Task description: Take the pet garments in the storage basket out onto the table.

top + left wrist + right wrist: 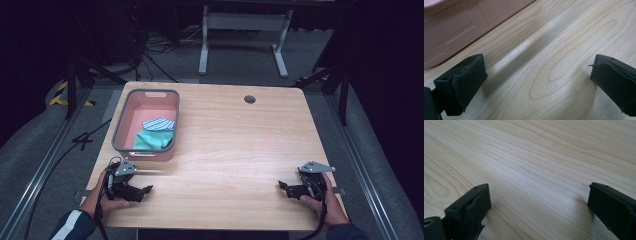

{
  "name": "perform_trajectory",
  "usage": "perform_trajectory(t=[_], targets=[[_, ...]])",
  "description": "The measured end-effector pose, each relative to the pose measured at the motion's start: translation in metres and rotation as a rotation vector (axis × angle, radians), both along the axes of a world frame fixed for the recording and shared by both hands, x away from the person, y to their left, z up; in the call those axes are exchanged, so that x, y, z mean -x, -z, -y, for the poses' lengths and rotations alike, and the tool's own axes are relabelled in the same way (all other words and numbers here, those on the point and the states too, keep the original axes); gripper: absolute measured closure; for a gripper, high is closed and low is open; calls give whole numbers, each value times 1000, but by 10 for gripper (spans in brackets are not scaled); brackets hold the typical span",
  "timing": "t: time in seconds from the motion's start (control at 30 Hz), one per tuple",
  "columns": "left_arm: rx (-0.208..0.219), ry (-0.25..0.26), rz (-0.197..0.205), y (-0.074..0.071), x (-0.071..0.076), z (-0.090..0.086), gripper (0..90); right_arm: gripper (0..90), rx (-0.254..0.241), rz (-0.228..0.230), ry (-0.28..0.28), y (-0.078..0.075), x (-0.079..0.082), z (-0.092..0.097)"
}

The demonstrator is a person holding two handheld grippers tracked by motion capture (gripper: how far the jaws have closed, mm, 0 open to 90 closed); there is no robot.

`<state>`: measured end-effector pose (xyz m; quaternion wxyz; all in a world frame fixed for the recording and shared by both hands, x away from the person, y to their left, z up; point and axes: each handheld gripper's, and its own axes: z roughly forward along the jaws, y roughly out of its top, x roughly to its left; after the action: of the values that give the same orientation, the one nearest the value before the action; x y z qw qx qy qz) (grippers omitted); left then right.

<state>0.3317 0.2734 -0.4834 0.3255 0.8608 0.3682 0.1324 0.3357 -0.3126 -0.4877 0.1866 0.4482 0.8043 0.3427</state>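
Both grippers rest low on the light wooden desk (225, 150) near its front edge, well apart from each other. The left gripper (145, 190) lies just in front of the pink rectangular plastic basket with a grey rim (120, 131), and the right gripper (283, 187) sits at the far right side. Each has its fingers spread wide with nothing between them — bare wood grain shows in the gap in both gripper views.

The basket stands at the left back part of the desk and holds two folded cloths: a teal one (152, 141) toward the near end and a blue-and-white striped one (159, 123) just behind it, touching or slightly overlapping it.

This looks like a resting stance, either before work on the cloths begins or after they have gone in; which of the two cannot be told. If the cloths are to come out, the left gripper is the nearer one — it would need to rise over the near wall and come down on the teal cloth.

The high view gives the basket's contents and the hands' spacing. The left gripper view adds the basket's pale pink side wall (451, 30) close ahead of the left fingers (466, 80); the right gripper view offers the right fingers (471, 207) over plain desk.
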Motion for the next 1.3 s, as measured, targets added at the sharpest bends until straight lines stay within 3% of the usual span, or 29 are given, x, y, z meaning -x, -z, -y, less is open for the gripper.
perform_trajectory(t=[0.13,0.5,0.67,0.77,0.87,0.97,1.1,1.13,1.2,1.3], targets=[[0,24,6,0,0,-2,4,49,0,-2,-2,0,0,0],[-1,14,1,0,1,-3,4,49,0,-3,-6,0,0,0],[-25,37,-18,-5,5,-7,60,49,0,-2,-6,0,0,0],[-20,33,-23,-8,7,-10,148,46,1,0,-10,0,-1,1],[-20,28,-29,-8,9,-11,164,45,2,-1,-9,0,-1,0],[-38,52,-35,-11,10,-10,189,45,2,0,-5,0,-1,0],[-31,69,-33,-16,12,-8,193,45,2,0,-4,0,-1,0],[-39,76,-33,-17,13,-7,193,45,2,0,-5,0,-1,0],[-95,91,-26,-21,15,-2,199,45,1,-2,1,0,0,0],[-101,100,-17,-23,18,1,208,45,3,-1,3,0,0,1]])
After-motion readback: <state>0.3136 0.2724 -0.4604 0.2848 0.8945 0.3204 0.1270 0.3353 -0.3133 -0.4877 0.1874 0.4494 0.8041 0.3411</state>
